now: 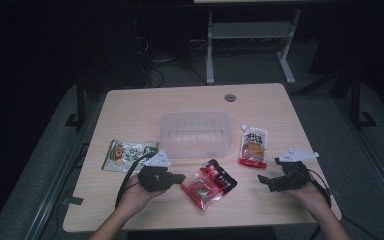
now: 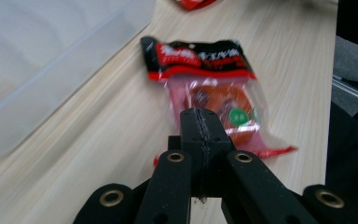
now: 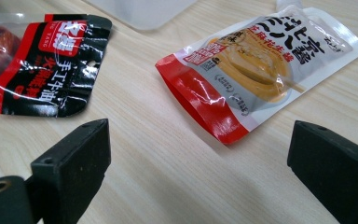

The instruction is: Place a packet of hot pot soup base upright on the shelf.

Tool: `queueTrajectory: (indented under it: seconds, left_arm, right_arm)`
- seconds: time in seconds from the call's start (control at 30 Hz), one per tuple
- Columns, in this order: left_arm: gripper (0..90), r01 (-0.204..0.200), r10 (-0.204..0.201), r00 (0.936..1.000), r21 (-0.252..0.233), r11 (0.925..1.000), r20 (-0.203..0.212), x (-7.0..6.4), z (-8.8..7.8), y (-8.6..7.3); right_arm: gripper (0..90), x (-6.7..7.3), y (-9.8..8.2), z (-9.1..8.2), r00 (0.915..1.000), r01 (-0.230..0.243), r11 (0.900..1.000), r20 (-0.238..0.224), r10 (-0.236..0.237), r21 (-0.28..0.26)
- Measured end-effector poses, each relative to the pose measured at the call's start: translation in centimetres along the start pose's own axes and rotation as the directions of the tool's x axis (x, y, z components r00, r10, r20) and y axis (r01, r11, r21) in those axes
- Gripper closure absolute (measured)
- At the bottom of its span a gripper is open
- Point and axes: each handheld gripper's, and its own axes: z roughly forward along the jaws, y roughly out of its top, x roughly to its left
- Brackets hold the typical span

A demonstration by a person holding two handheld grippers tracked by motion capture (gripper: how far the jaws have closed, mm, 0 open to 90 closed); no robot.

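A red and black snack packet (image 1: 210, 186) with a clear window lies on the wooden table near the front edge. My left gripper (image 1: 180, 177) is at its left corner. In the left gripper view the jaws are pressed together on the near clear edge of the red packet (image 2: 205, 70), and the left gripper (image 2: 200, 114) is shut on it. My right gripper (image 1: 272, 170) stands open at the front right. Seen from the right gripper (image 3: 200, 144), the jaws are wide apart, with a white and red sauce pouch (image 3: 256, 60) lying flat beyond them and the red packet (image 3: 51, 60) to the left.
A clear plastic container (image 1: 170, 145) stands mid-table, with its frosted wall (image 2: 37, 70) close to my left gripper. A green and white packet (image 1: 127, 154) lies left of it and the sauce pouch (image 1: 253, 145) right of it. A cable grommet (image 1: 230, 97) sits at the far edge.
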Motion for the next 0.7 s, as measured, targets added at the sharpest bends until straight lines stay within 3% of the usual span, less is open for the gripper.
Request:
queueTrajectory:
  seconds: [0.43, 0.7]
  left_arm:
    - [89.7, -0.077, 0.076, 0.9955, 0.016, 0.9969, 0.057, -1.9, 4.1, 2.9]
    - [89.8, -0.084, 0.08, 0.9938, 0.048, 0.9953, 0.077, -2.4, 7.0, 3.6]
  right_arm:
    - [5.8, 0.1, -0.3, 0.1, 0.9999, 0.003, 1.0, -0.01, -0.003, 0.002]
    - [5.8, 0.5, -0.6, 0.0, 0.9999, 0.005, 1.0, -0.01, -0.005, 0.006]
